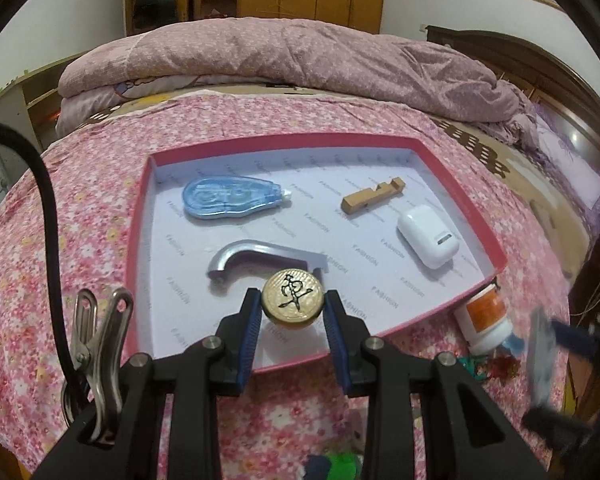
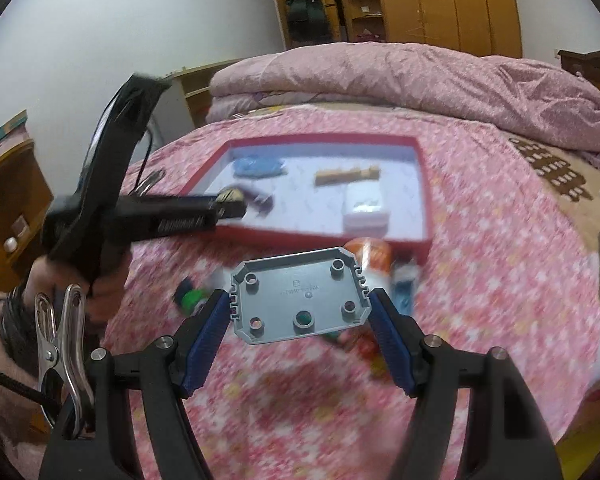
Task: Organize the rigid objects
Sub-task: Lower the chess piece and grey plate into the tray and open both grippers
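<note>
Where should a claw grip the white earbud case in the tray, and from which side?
Grip the white earbud case across its short width, on its two long flat sides, coming from above. It lies flat in the red tray with open floor around it; the wooden block sits apart, beyond it.

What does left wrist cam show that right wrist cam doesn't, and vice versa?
Left wrist only: the left gripper clamped on a round gold seal above the red tray, with a silver hook sharp beneath it.

Right wrist only: the right gripper gripping a grey plastic plate, and the person's hand on the left tool.

Both: tray, blue tape dispenser, wooden piece, white case, orange-labelled bottle outside the tray.
</note>
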The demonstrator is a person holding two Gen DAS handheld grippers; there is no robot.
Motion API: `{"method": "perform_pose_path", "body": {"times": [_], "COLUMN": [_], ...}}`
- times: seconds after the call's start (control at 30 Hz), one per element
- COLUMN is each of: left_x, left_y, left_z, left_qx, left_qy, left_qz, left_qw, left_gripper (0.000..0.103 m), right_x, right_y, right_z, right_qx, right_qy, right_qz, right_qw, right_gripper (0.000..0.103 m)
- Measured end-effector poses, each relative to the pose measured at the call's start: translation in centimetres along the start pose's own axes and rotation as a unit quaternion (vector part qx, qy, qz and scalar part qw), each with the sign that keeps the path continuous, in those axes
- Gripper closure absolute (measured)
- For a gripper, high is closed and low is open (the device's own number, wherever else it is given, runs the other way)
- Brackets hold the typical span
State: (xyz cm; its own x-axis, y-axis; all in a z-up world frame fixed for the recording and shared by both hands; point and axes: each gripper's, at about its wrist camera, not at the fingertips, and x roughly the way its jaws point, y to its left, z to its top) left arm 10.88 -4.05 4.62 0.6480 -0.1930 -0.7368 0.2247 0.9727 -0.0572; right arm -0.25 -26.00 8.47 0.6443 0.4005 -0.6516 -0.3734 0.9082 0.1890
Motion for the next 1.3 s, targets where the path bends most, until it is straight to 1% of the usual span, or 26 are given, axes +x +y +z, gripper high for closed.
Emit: {"method": "perform_pose_path", "body": {"times": [0.23,0.3,0.43,0.6,0.87,1.03,1.1,1.17,1.23,1.3], "left_x": [1.2,1.6,2.7,3.4,4.3,4.6,4.6,4.6,4.5,4.3], "left_y": [0.1,0.3,0.5,0.7,0.9,1.3,1.4,1.4,1.4,1.6], "left_z": [0.5,0.6,1.2,1.8,2.4,2.6,2.6,2.7,2.8,2.7], "left_qx": [-0.008,-0.010,-0.011,-0.002,0.020,0.017,0.016,0.011,0.006,0.001], "left_qy": [0.008,0.011,0.015,0.004,-0.008,-0.014,-0.015,-0.013,-0.010,-0.008], "left_qz": [0.003,0.005,0.011,0.021,0.043,0.043,0.040,0.036,0.037,0.036], "left_qw": [0.9999,0.9999,0.9998,0.9998,0.9988,0.9988,0.9990,0.9992,0.9992,0.9993], "left_gripper": [0.070,0.070,0.070,0.070,0.070,0.070,0.068,0.054,0.050,0.050], "right_x": [2.6,3.8,5.9,8.1,10.3,11.2,11.2,11.3,11.4,11.3], "right_y": [-2.0,-2.6,-2.9,-3.4,-3.7,-4.2,-4.2,-4.2,-4.2,-4.3], "right_z": [4.3,5.2,6.4,7.4,8.2,8.1,8.0,8.1,8.1,8.1], "right_qx": [0.019,0.029,0.024,0.022,0.018,0.028,0.027,0.025,0.025,0.031], "right_qy": [0.002,0.007,0.015,0.026,0.036,0.044,0.041,0.041,0.040,0.040], "right_qz": [-0.014,-0.017,-0.032,-0.041,-0.050,-0.050,-0.050,-0.052,-0.051,-0.044], "right_qw": [1.000,0.999,0.999,0.999,0.998,0.997,0.998,0.997,0.998,0.998], "right_gripper": [0.031,0.031,0.031,0.031,0.031,0.031,0.031,0.031,0.031,0.031]}}
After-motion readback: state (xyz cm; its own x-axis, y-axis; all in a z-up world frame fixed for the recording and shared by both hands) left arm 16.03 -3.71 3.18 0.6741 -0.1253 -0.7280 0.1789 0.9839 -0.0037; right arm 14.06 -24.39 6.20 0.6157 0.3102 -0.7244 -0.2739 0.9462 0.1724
